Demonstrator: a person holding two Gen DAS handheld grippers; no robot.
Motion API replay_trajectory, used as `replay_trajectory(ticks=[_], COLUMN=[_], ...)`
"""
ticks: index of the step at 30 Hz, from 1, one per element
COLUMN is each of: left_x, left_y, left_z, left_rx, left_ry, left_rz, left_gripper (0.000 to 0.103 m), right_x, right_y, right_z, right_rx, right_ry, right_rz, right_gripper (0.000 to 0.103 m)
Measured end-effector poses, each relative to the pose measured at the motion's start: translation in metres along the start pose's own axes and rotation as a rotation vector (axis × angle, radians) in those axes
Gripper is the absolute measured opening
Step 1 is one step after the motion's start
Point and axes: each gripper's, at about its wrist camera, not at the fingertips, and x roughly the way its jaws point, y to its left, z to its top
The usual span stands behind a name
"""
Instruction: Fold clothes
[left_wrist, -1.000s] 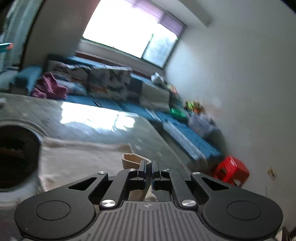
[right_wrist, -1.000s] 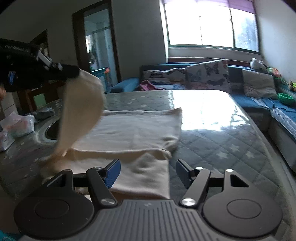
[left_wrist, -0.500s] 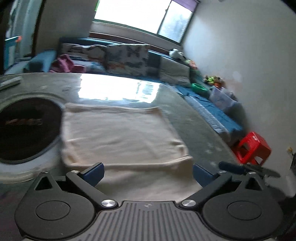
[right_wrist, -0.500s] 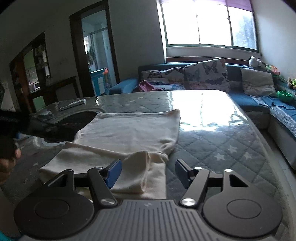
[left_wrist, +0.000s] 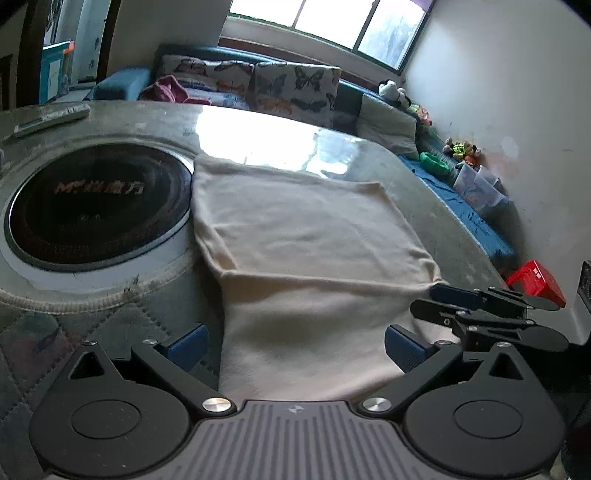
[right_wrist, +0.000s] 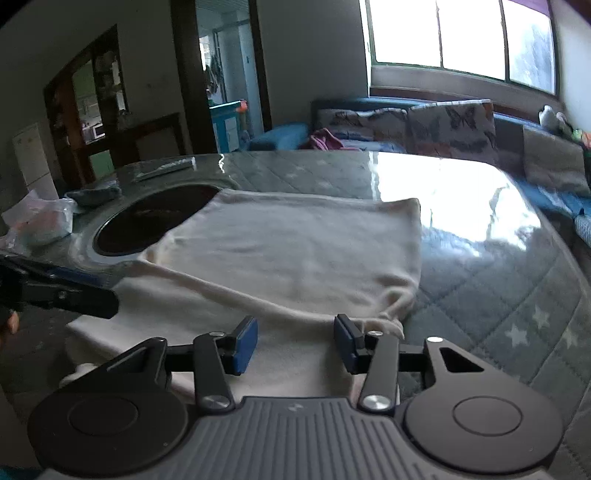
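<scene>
A cream garment (left_wrist: 310, 258) lies flat on the grey quilted table (left_wrist: 436, 206), with its near part folded over in a second layer. It also shows in the right wrist view (right_wrist: 295, 251). My left gripper (left_wrist: 295, 347) is open and empty, low over the garment's near edge. My right gripper (right_wrist: 295, 343) is open and empty over the near right corner of the garment. The right gripper's fingers (left_wrist: 461, 299) show at the right of the left wrist view. The left gripper's fingers (right_wrist: 74, 295) show at the left of the right wrist view.
A round black induction hob (left_wrist: 92, 206) is set into the table left of the garment. A remote (right_wrist: 166, 168) and a plastic bag (right_wrist: 40, 221) lie at the table's far left. A blue sofa with cushions (right_wrist: 443, 125) stands behind, and a red stool (left_wrist: 535, 280) on the floor.
My left gripper held a fold of the garment up, let it go and opened; the fold now lies flat. My right gripper has narrowed a little and moved closer to the garment's near right corner.
</scene>
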Motion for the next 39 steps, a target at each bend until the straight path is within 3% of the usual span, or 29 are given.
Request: replay_trajectory(ticks=[6,11,17,22,28,31,39], left_x=[0.002,0.022,0.046,0.051,0.043,0.035,0.027], left_y=[-0.002,-0.011,-0.009,0.004,0.006,0.004,0.001], left_z=[0.01,0.02,0.018,0.017,0.018,0.015,0.011], left_rx=[0.021,0.056,0.102,0.065,0.047,0.059,0.053], left_ry=[-0.037,-0.048,-0.014,0.001,-0.009,-0.015,-0.015], left_rz=[0.05,0.182,0.304,0.313,0.316,0.306,0.299], left_gripper=[0.103,0.103,0.103,0.103,0.103,0.103,0.103], right_x=[-0.006,0.002,0.002,0.006,0.001,-0.004,-0.006], right_y=[0.005,0.006,0.009,0.005,-0.009,-0.012,-0.014], right_z=[0.003,0.002,0.001,-0.005,-0.006,-0.006,-0.006], right_rx=[-0.04,-0.055,-0.1,-0.115,-0.04,-0.027,-0.021], right_ry=[-0.029,-0.016,-0.025,-0.019,-0.035,-0.059,-0.05], right_rz=[-0.036,-0.06,-0.1,-0.147,-0.143,-0.167,-0.196], right_gripper=[0.053,0.055,0.071,0.08,0.086,0.103,0.103])
